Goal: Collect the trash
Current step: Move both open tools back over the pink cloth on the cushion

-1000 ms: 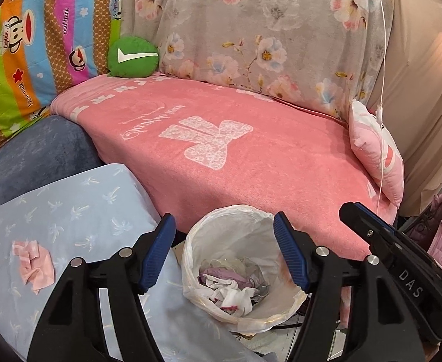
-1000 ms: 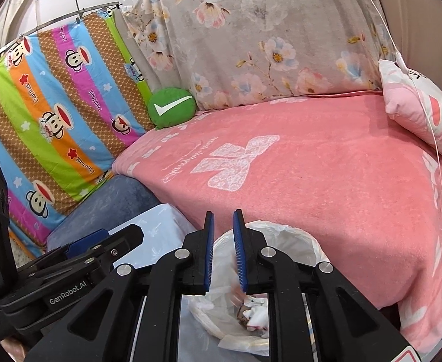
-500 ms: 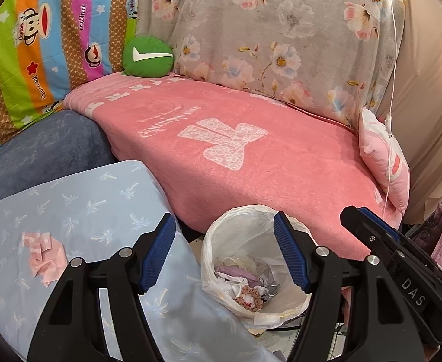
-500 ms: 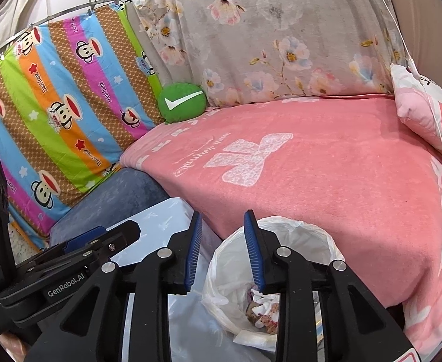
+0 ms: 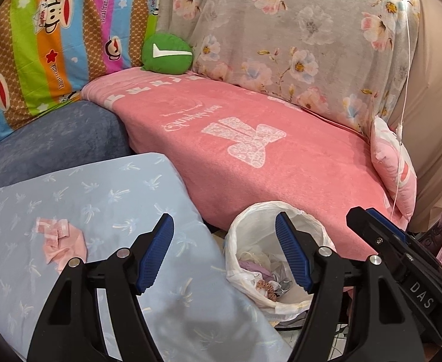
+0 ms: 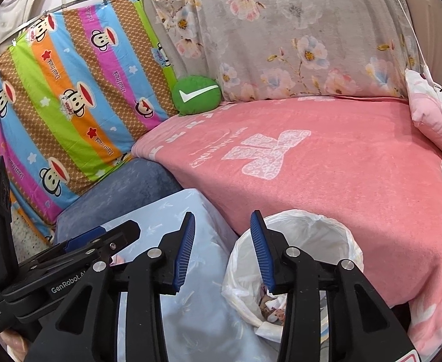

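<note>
While both grippers hang above it, nothing is held.
Trash bin: white-lined, on floor between pink sofa blanket & blue cushion — crumpled scraps inside.
Pink wrapper: lies flat on blue cushion, well left of bin.
Left gripper: fingers wide, empty.
Right gripper: fingers apart, narrower than left, empty — over bin's left rim.
Green pillow: back corner of sofa.
</note>
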Tool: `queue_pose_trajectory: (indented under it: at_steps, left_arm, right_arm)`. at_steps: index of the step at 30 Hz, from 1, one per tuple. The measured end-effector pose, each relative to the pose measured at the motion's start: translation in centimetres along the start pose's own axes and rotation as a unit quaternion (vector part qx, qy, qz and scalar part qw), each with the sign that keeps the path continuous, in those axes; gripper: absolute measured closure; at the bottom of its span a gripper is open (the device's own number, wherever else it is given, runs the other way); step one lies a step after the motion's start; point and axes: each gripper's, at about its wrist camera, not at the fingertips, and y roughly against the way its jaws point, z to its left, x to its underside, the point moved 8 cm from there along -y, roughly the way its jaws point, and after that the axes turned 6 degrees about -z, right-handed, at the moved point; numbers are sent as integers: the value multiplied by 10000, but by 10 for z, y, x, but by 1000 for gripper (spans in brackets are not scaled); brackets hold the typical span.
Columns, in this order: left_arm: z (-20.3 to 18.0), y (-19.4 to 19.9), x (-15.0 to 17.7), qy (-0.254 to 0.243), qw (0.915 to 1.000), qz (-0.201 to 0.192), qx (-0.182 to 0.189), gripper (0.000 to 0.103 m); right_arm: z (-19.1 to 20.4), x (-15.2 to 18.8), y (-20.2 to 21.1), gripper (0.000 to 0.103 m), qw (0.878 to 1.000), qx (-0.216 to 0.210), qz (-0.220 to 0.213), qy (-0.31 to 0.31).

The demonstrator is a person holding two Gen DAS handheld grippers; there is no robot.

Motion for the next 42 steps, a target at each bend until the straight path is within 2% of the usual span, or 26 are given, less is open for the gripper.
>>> queue_pose_trajectory:
  at_steps: [5,10,15,24,35,38,42]
  left_arm:
    - [22,5,7,146,9998,17,-127,34]
    - [48,10,14,286,9991,38,-298,32]
    - [80,16,22,488,9974,48,-532,25]
    - [145,25,38,776,9923,107,-960,25]
    - [238,27,66,1250,9793,324,-1556,23]
    - [262,25,72,1338,9752,393,-1716,23]
    - [292,20,80,1452,9695,492,-1910,23]
  right_arm:
    - [19,8,-4,64,9999,-92,91,83]
    - [42,20,-10,59,9994,-194,200,204]
    - [67,34,-21,57,9984,-325,353,286]
    - [121,69,-48,55,9943,-604,724,502]
    - [193,129,-105,55,9826,-1001,1419,654]
    - [209,144,-124,48,9793,-1048,1582,703]
    - [231,166,-156,47,9746,-1081,1808,764]
